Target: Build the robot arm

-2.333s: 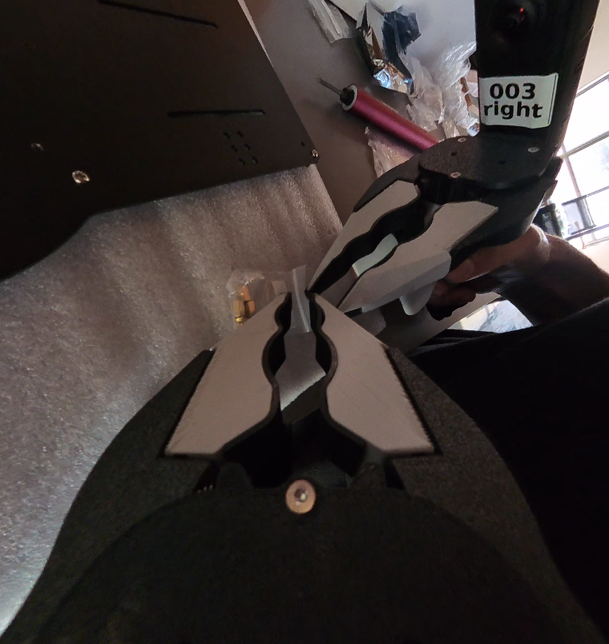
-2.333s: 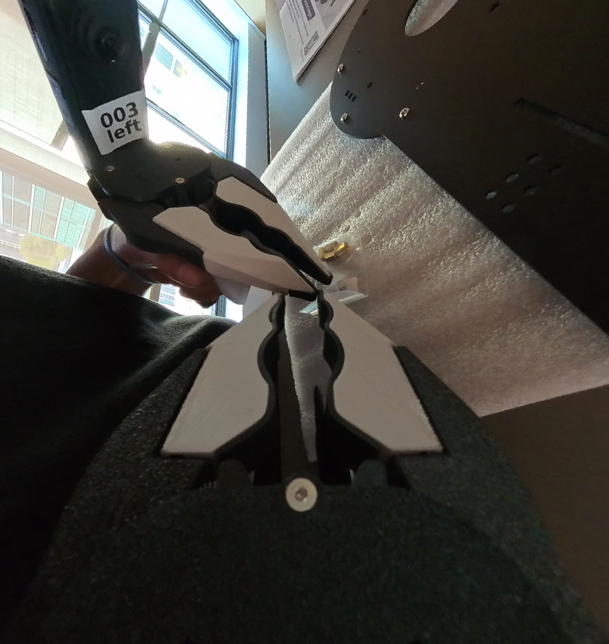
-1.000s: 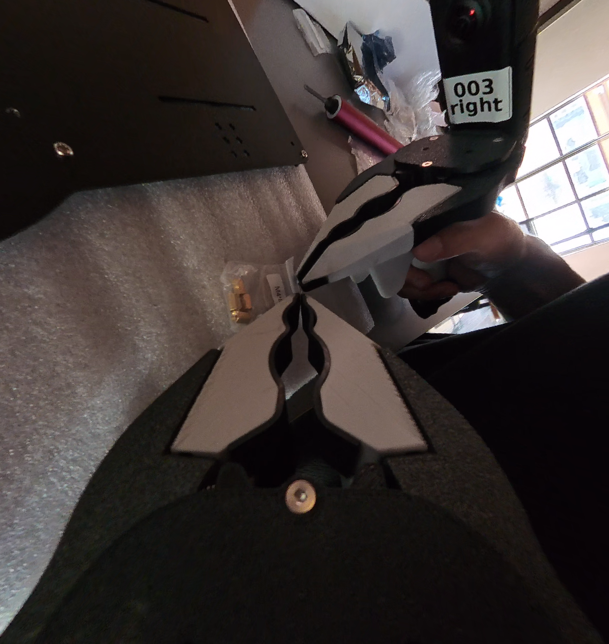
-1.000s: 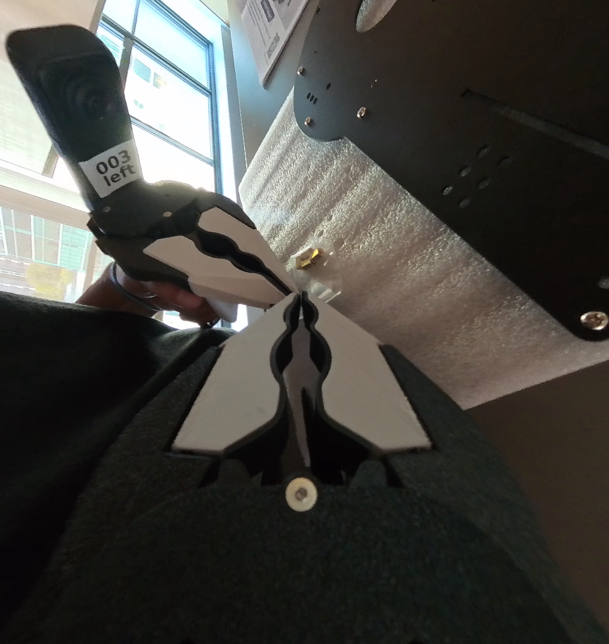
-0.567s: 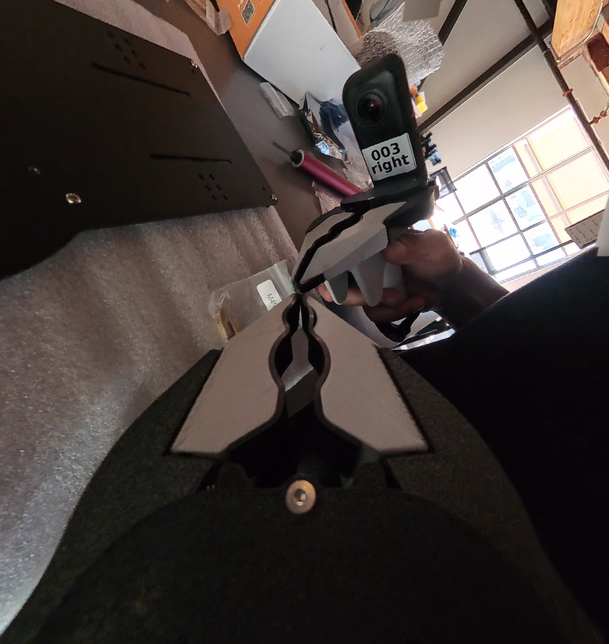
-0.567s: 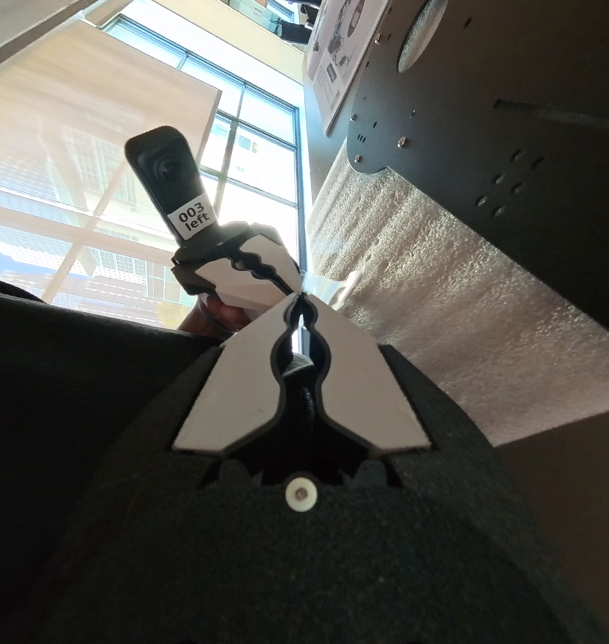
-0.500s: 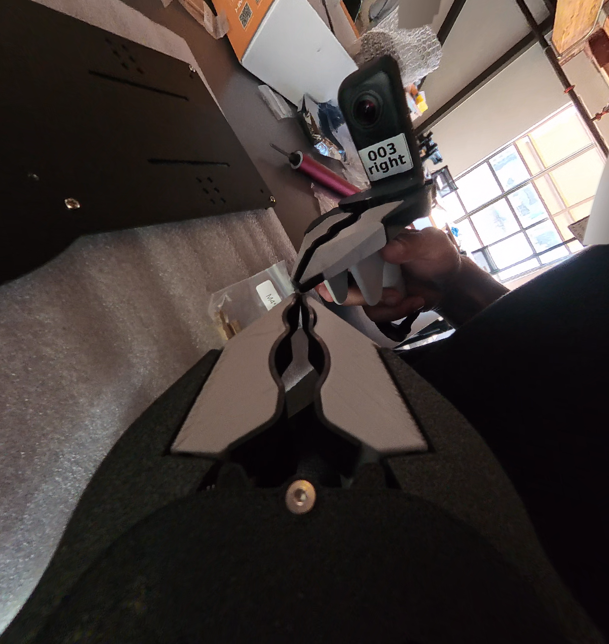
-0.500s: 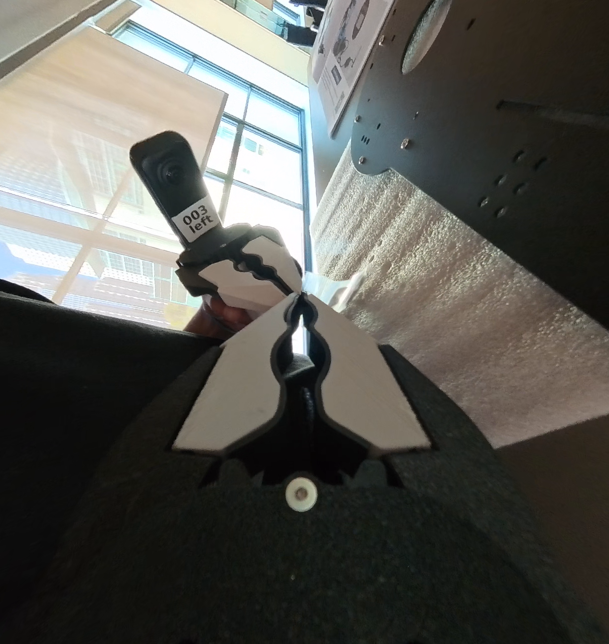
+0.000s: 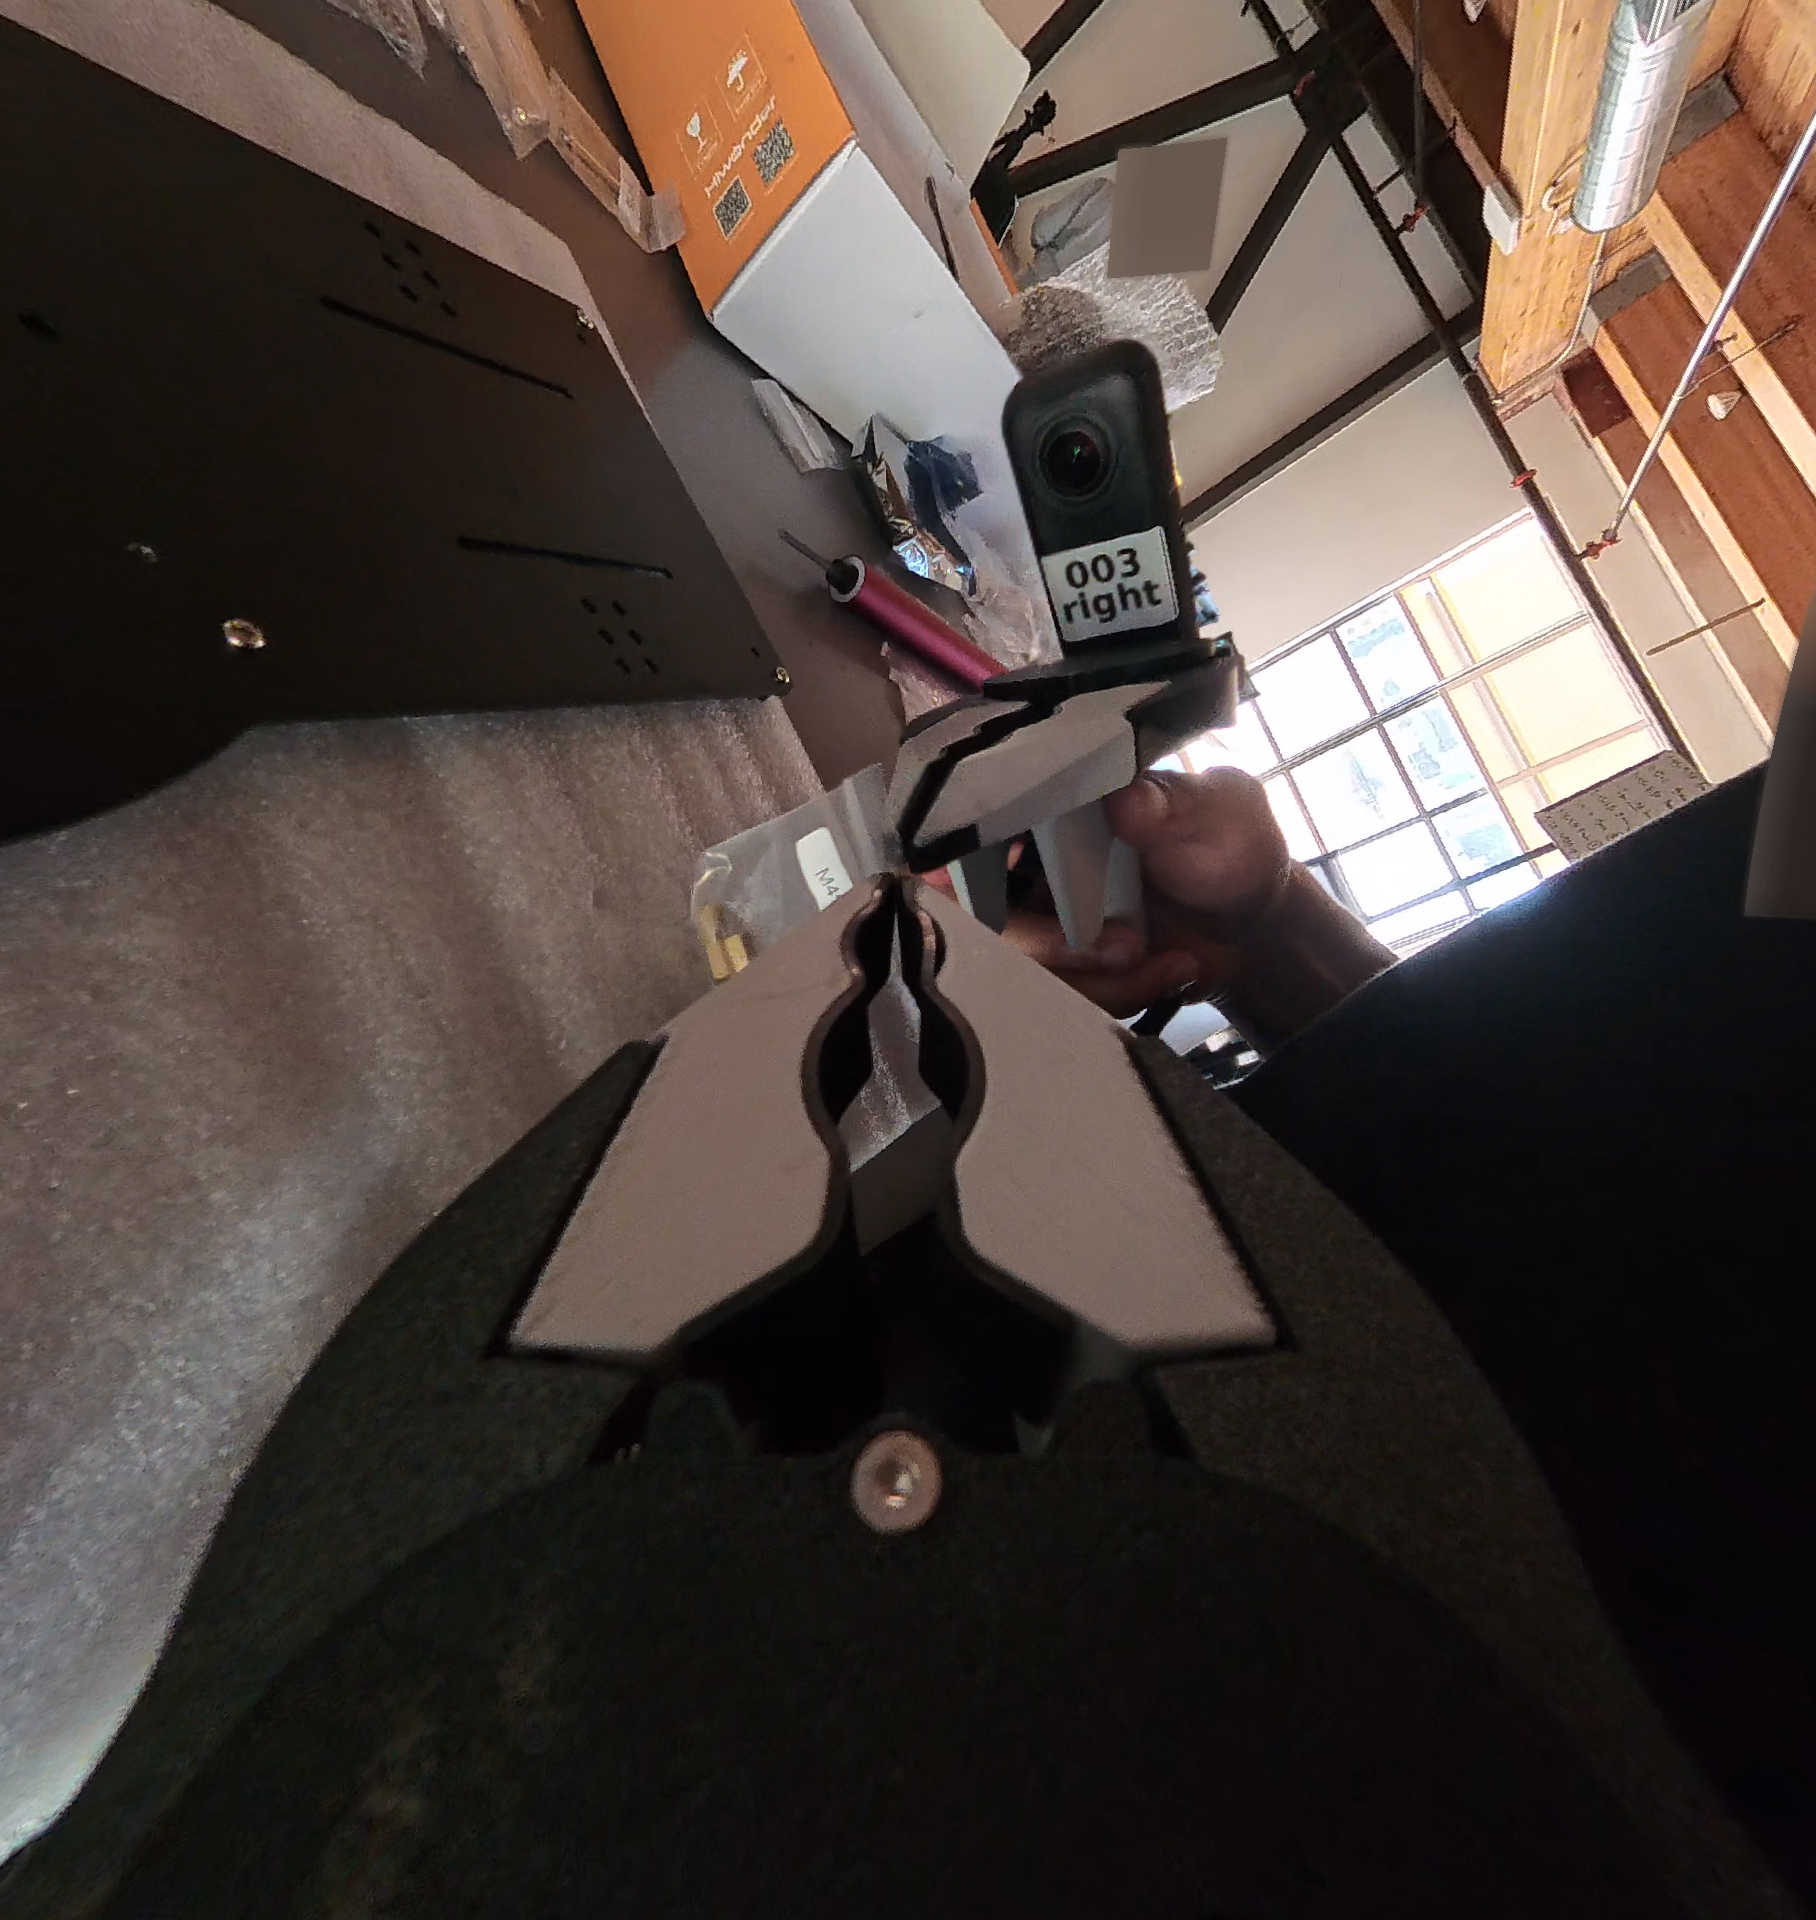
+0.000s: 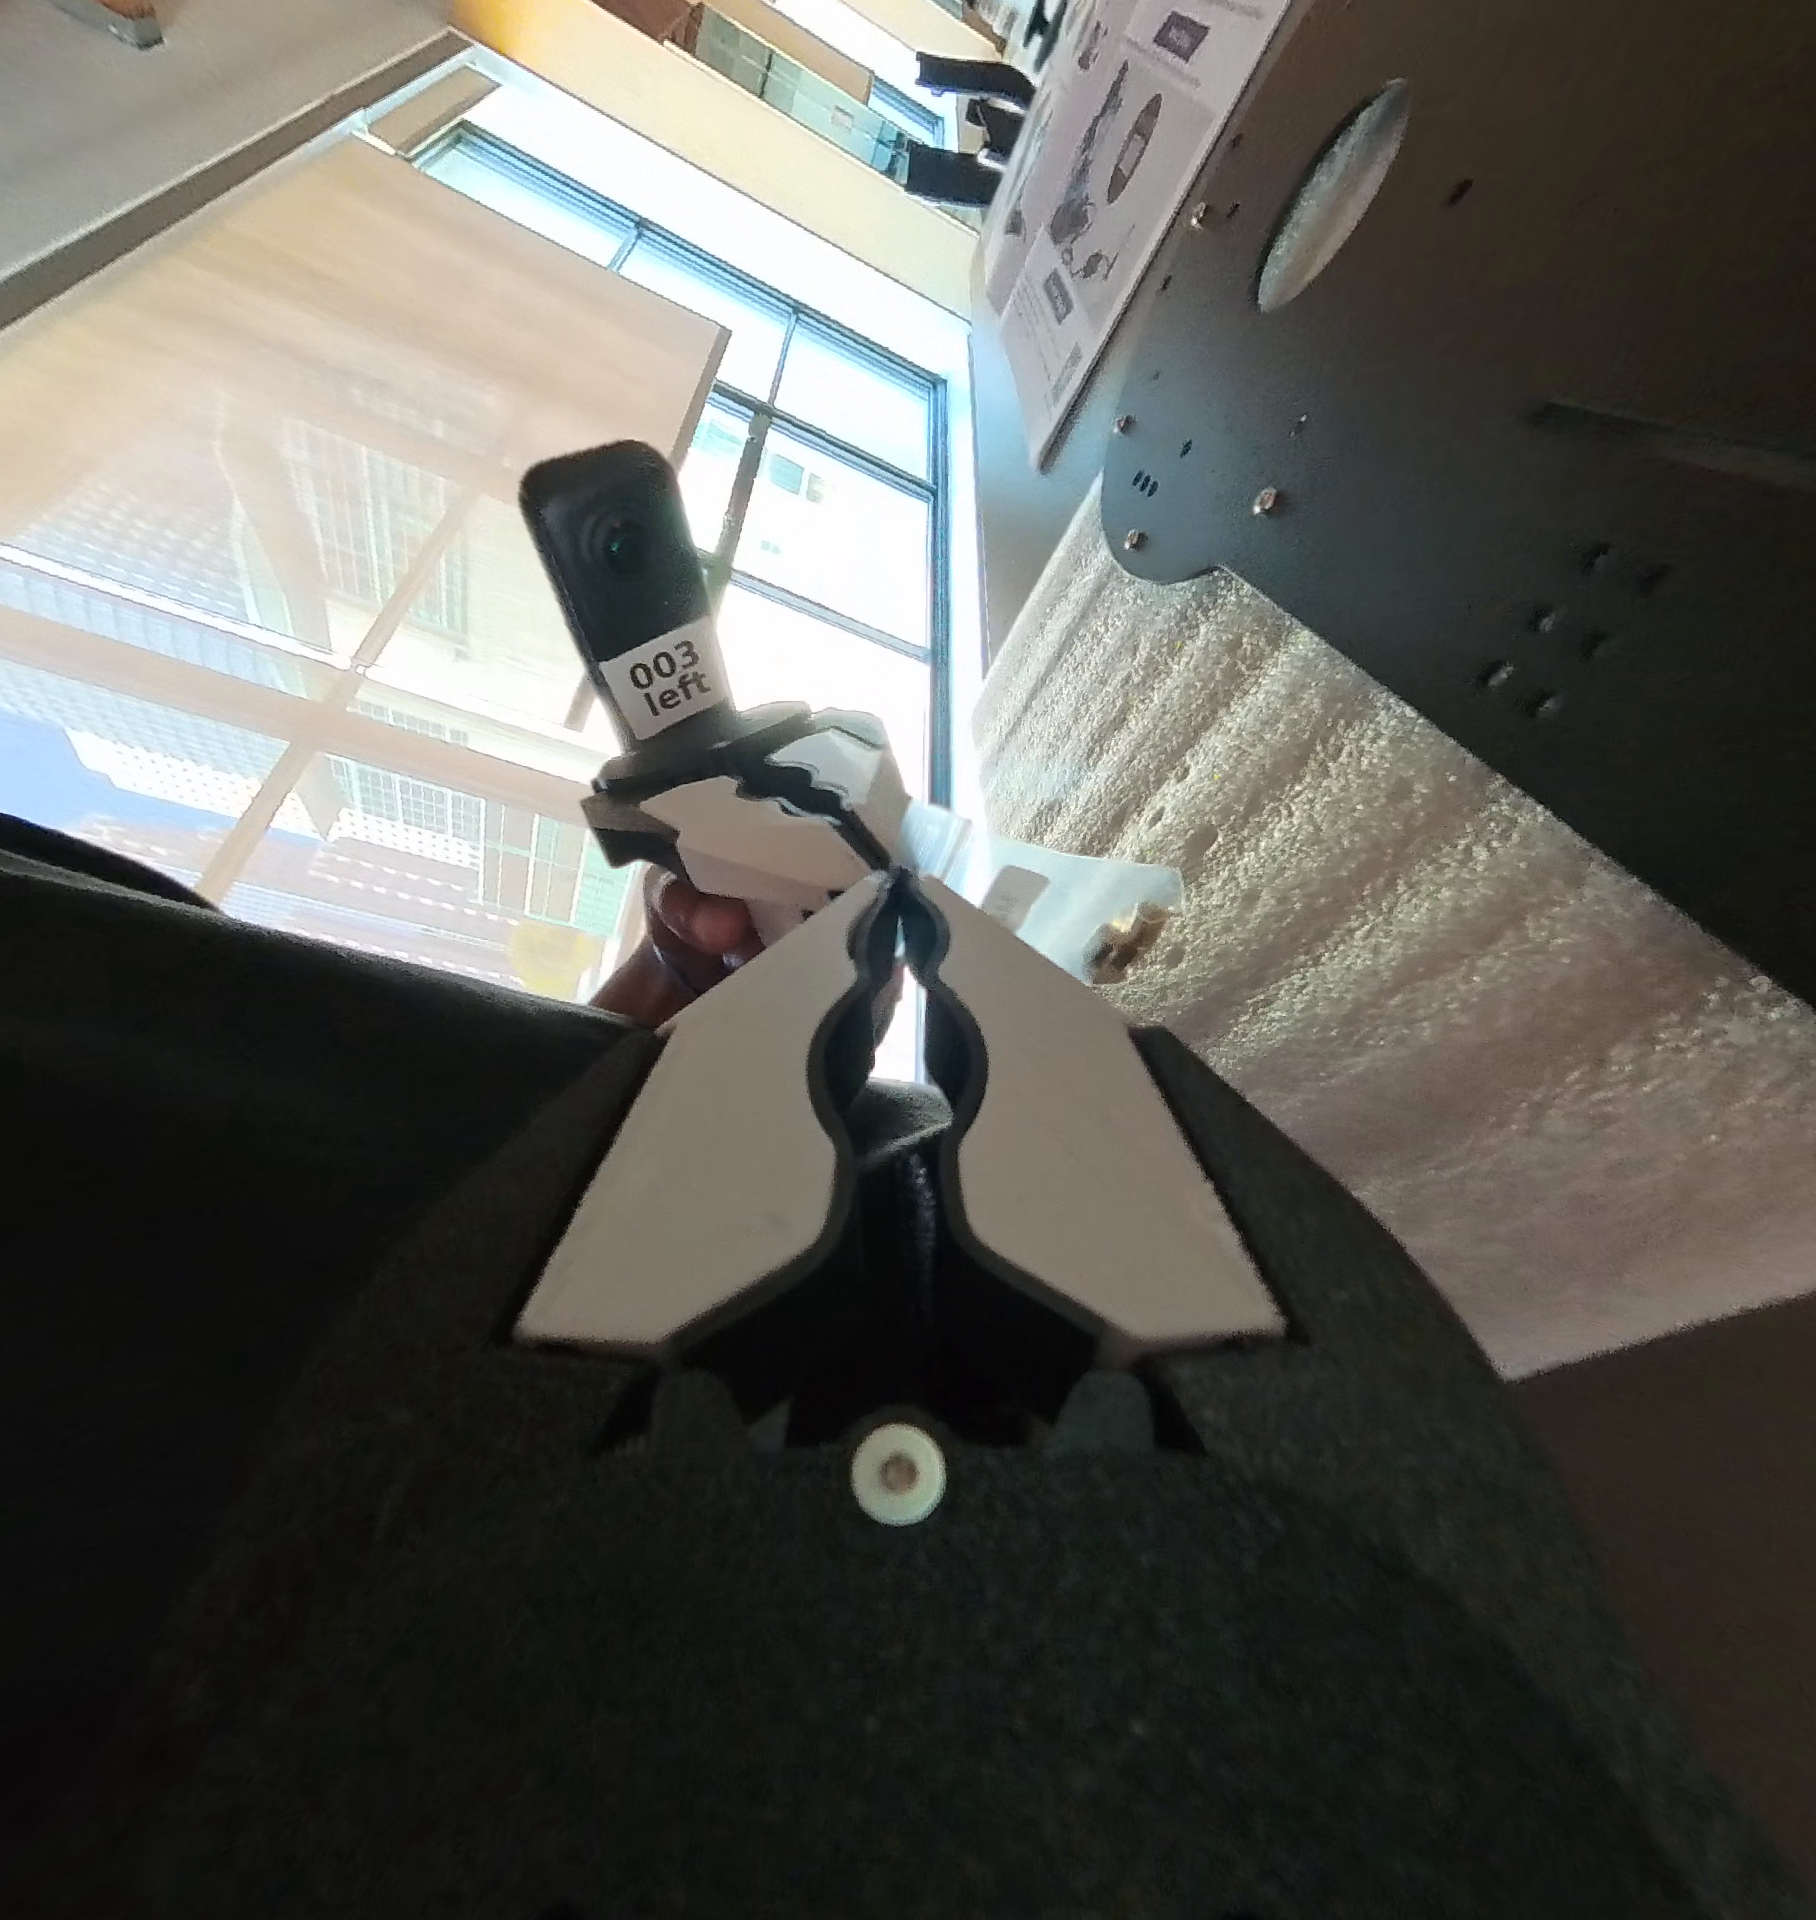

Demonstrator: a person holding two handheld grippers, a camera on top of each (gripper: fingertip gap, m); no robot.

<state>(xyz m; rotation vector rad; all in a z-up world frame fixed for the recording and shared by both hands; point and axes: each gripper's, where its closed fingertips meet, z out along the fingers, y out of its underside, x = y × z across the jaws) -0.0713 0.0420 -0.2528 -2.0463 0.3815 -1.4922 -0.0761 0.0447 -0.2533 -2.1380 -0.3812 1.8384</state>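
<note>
Left wrist view shows the left gripper (image 9: 896, 883) with its tips pressed together on the edge of a clear bag (image 9: 795, 873), and the right gripper (image 9: 909, 847) pinching the same bag just beside it, tips nearly touching the left's. The bag is lifted off the foam sheet (image 9: 312, 987) and holds small brass parts (image 9: 722, 940) at its lower end, with a white label (image 9: 821, 868) on its face. A hand (image 9: 1195, 862) grips the right gripper's handle below its camera. Behind the foam lies a black metal panel (image 9: 312, 416), and farther along the bench (image 9: 738, 416) are a pink tube (image 9: 914, 623), crumpled wrap and an orange-and-white box (image 9: 779, 156). Right wrist view confirms both closures: the right gripper (image 10: 899, 883) is clamped on the bag (image 10: 1070, 904) and the left gripper (image 10: 878, 857) meets it from the left, jaws closed. Exactly how much of the bag's edge sits between either pair of tips is hard to make out. The brass parts (image 10: 1127, 935) hang over the foam (image 10: 1403, 935), near the panel (image 10: 1506, 416).
</note>
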